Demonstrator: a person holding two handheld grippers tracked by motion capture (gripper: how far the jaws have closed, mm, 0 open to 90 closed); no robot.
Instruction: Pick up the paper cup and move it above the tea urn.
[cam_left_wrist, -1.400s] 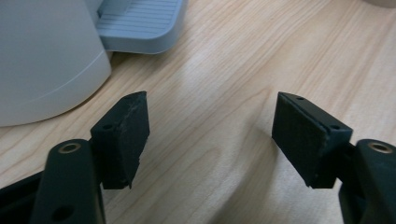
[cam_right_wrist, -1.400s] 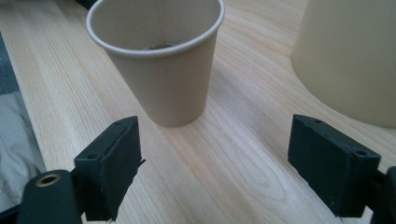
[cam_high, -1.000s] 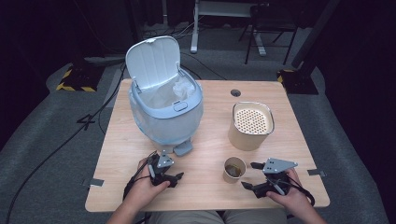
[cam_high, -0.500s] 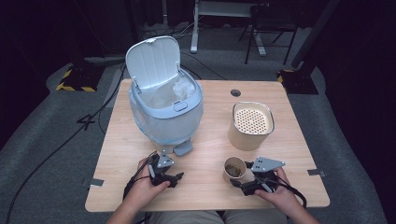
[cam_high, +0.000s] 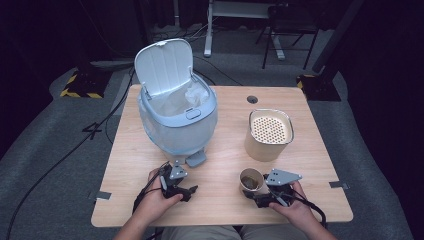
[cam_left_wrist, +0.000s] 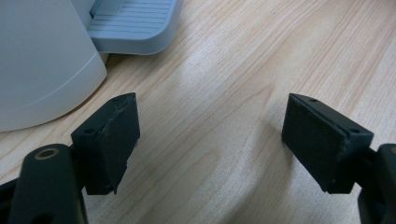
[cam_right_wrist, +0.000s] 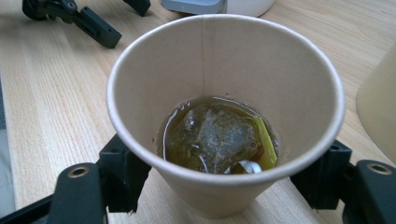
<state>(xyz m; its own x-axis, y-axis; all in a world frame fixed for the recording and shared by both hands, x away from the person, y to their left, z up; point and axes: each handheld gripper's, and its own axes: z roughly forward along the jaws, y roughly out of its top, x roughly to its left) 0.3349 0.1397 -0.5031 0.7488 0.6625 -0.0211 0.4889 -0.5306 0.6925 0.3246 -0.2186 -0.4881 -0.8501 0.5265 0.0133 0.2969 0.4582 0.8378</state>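
Note:
A tan paper cup (cam_high: 251, 180) stands near the table's front edge, right of centre. It holds a little brown liquid and a soaked tea bag (cam_right_wrist: 215, 135). My right gripper (cam_high: 254, 194) is open, with one jaw on each side of the cup's (cam_right_wrist: 224, 70) lower wall, close to it or just touching. My left gripper (cam_high: 187, 188) rests open on the wood in front of the bin, with nothing between its jaws (cam_left_wrist: 210, 140). The pale blue pedal bin (cam_high: 177, 125) has its lid (cam_high: 165, 67) raised and a white liner inside.
A tan canister (cam_high: 269, 135) with a perforated top stands just behind the cup. The bin's foot pedal (cam_high: 196, 159) juts toward my left gripper. Bare wood lies between the two grippers. The table's front edge (cam_high: 220, 224) runs close under both hands.
My right gripper has slid left up to the cup, and its jaws now stand around the cup's base. The left gripper has stayed put.

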